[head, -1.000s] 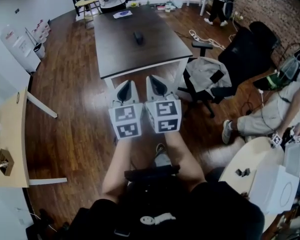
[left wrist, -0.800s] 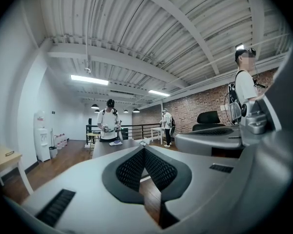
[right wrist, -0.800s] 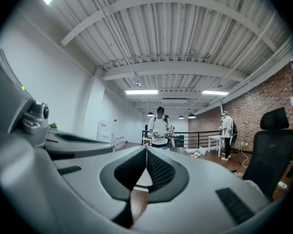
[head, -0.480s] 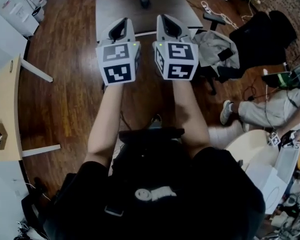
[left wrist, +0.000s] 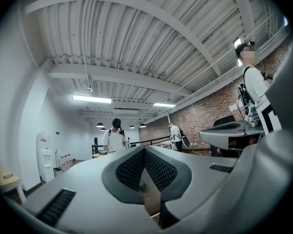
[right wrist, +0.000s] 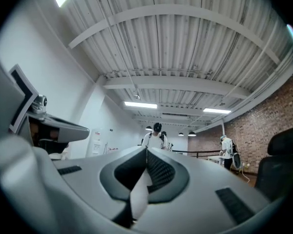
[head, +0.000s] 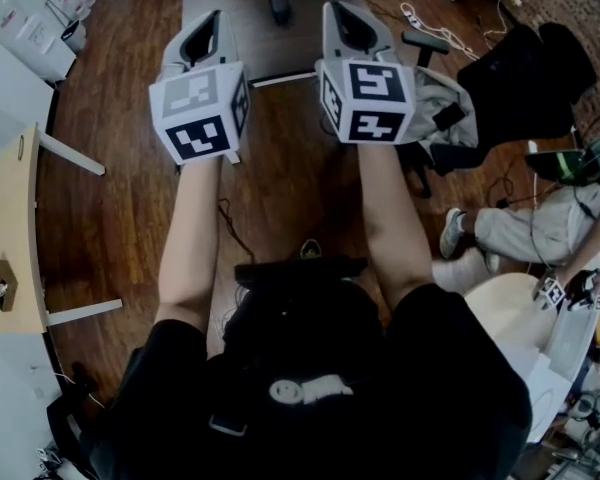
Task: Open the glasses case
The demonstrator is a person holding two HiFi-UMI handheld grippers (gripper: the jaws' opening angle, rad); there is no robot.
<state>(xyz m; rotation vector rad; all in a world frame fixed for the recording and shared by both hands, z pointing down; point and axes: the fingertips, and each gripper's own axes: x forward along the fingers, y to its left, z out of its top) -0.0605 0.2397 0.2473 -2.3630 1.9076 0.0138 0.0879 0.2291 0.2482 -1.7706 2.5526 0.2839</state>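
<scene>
1. L gripper [head: 208, 30] sat upper left-centre of head view; jaws were together w/ nothing btwn them; in left gripper view the pads [left wrist: 131, 169] met at the tips.
2. R gripper [head: 348, 26] sat upper centre-right; jaws were also closed & empty; right gripper view showed the pads [right wrist: 159, 172] pressed together.
3. Each carried its marker cube just below the jaws: L cube [head: 200, 108], R cube [head: 370, 98]; the two grippers were side by side but apart, w/ bare forearms running down the frame.
4. Glasses case [head: 279, 8] was a small dark thing at top centre; it lay on the dark table [head: 255, 40], seen btwn the two grippers; neither gripper touched it.
5. An office chair [head: 442, 118] draped w/ a grey jacket stood right of the R gripper; a seated person [head: 540, 230] was at the right edge.
6. A pale wooden desk [head: 8, 228] was at the left edge; wood floor [head: 120, 118] lay around it.
7. Both gripper views showed a ribbed white ceiling [left wrist: 136, 33], a brick wall [left wrist: 205, 112] & a standing person in a white shirt [left wrist: 115, 136] far off.
</scene>
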